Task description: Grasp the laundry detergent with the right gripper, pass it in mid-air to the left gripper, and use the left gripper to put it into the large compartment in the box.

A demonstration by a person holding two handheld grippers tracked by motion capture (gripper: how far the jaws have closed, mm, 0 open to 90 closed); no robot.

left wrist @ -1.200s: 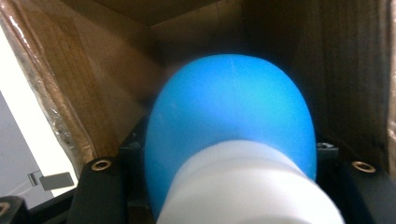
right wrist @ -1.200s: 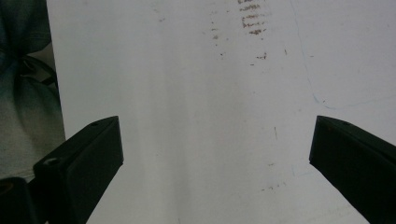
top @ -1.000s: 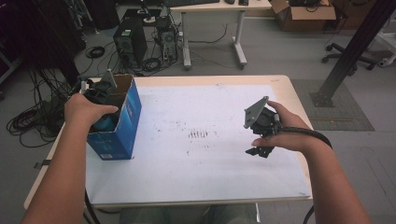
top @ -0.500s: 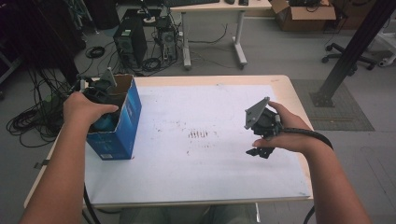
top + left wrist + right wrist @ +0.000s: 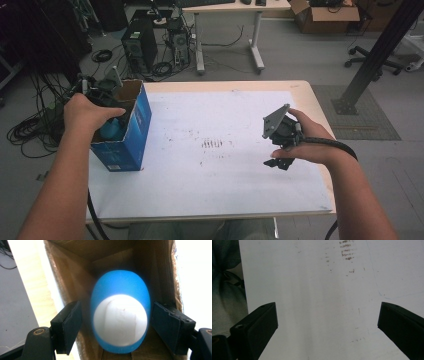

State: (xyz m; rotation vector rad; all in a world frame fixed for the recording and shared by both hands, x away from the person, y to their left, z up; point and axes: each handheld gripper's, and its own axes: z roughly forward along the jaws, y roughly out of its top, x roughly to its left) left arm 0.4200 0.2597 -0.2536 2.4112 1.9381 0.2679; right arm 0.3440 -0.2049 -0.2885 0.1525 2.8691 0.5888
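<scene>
**Blue cup let go inside the box**

Since the left gripper (image 5: pixel 113 322) reaches down into the open top of the blue box (image 5: pixel 131 135) at the left edge of the table (image 5: pixel 310 92), the blue cup (image 5: pixel 121 312) sits between its jaws — yet the pads stand just clear of the cup's sides, with a sliver of gap on either flank. The jaws have just been opening with the cup between them, so this reads as a release: the cup is being left in the box, its white underside turned toward the camera, blurred enough that I judge it may be dropping. In the high view a bit of blue shows inside the box beside the left hand (image 5: pixel 87 112).

The right gripper (image 5: pixel 280 145) waits at the right side of the table over the white sheet (image 5: pixel 215 185), its jaws spread wide and holding nothing — parked, it seems, to stay out of the way.

The cardboard walls crowd both left pads, so pulling out straight upward looks wise. Beyond the far edge stand computer towers (image 5: pixel 137 47), tangled cables on the floor, and a desk; nothing lies on the sheet but faint brown smudges (image 5: pixel 212 144).
</scene>
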